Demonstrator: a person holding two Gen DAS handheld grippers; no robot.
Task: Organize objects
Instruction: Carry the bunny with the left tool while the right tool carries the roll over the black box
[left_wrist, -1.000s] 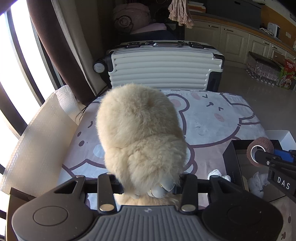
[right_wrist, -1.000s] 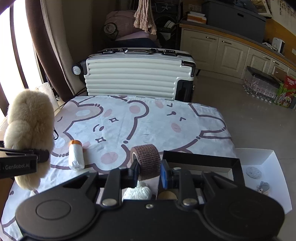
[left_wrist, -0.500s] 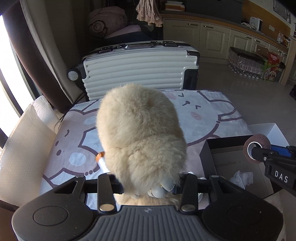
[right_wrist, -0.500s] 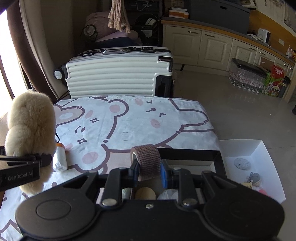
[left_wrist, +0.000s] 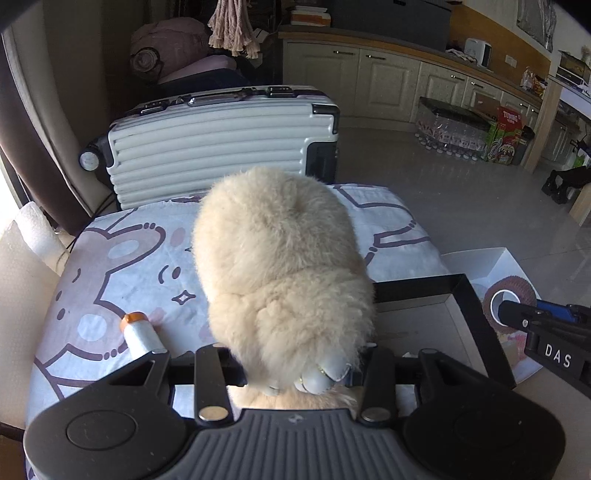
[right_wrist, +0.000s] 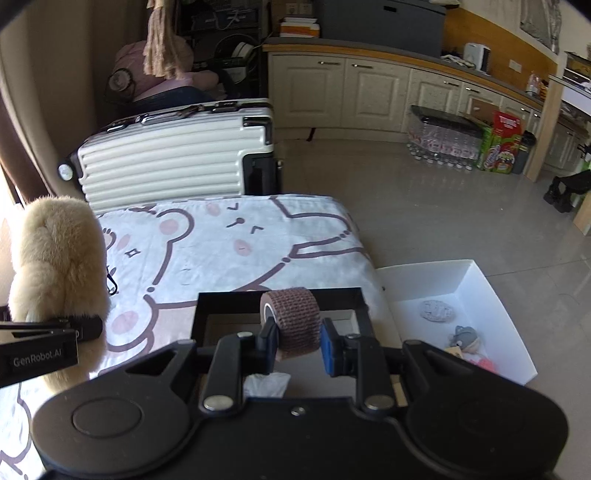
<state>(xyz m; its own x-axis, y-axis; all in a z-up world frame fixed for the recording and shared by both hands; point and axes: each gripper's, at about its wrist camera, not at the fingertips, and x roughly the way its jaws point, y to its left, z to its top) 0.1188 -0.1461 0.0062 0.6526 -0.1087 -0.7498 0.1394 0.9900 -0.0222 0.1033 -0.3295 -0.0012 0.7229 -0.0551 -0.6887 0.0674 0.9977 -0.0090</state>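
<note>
Left wrist view: our left claw (left_wrist: 295, 369) pinches a cream plush toy (left_wrist: 280, 273) above the bear-print counter (left_wrist: 110, 266). Our right claw (right_wrist: 295, 343), marked "DAS", pinches a brown bandage roll (right_wrist: 295, 317) over the black box (right_wrist: 277, 295); left claw reads "GenRobot.AI".

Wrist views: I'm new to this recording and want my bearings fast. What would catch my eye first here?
The big cream fluffy toy fills the middle of the left view, clamped in the left tongs above the bear-print cloth. In the right view, the right tongs grip a brown bandage roll over a black box, with a white box on the floor to its right. A ribbed white suitcase lies on its side behind the table.
</note>
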